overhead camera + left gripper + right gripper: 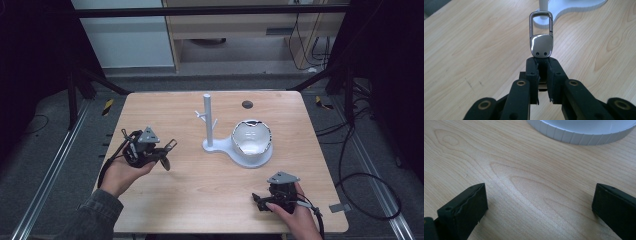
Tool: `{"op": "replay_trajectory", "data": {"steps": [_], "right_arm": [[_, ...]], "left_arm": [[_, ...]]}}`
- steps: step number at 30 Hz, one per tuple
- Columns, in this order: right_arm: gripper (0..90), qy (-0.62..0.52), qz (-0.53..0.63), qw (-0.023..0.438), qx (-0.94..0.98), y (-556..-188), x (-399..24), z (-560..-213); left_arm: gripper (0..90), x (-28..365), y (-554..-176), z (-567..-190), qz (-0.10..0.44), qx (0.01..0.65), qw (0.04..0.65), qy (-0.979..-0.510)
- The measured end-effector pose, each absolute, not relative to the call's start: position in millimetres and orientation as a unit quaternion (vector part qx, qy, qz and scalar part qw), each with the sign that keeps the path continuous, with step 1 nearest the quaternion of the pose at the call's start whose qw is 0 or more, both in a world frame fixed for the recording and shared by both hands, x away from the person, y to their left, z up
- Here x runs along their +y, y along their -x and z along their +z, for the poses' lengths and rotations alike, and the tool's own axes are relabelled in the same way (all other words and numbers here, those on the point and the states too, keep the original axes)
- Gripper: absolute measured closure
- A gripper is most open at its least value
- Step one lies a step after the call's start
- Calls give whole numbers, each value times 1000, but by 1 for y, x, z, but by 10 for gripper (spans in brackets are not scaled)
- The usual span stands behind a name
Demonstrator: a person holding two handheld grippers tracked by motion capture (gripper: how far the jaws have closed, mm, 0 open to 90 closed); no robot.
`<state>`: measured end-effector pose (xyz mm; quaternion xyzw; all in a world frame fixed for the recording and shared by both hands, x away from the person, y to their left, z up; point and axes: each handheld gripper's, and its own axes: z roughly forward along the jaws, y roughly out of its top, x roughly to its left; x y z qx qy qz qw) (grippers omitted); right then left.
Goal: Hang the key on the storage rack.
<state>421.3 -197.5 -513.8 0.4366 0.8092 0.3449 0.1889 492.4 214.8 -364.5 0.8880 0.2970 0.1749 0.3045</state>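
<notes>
A silver metal key clip [541, 37] with a snap-hook loop sticks out of my left gripper [541, 67], whose jaws are shut on its lower end. From the high view, that left gripper [162, 151] hovers over the left half of the table and holds the clip [171, 145] pointing right toward a white stand. The stand has an upright post with small pegs [207, 120] and a round dish [251, 139] on its base. My right gripper [265, 197] rests near the front right edge; its jaws [539, 202] stand wide open over bare wood, nothing between them.
The wooden table [165, 200] has a dark round hole [247, 104] at the back. The stand's ribbed white base rim [584, 132] lies just ahead of the right gripper. Cables trail on the floor at the right [365, 175].
</notes>
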Motion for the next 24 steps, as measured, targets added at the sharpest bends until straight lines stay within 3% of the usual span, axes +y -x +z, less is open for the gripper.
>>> {"op": "replay_trajectory", "data": {"steps": [14, 24], "right_arm": [[9, -443, 342, 194, 806, -423, -208, -514], [9, -455, 341, 198, 798, -420, -208, -514]], "left_arm": [[804, 180, -503, -326, 212, 293, 353, -863], [804, 176, -493, -309, 233, 279, 352, -863]]}}
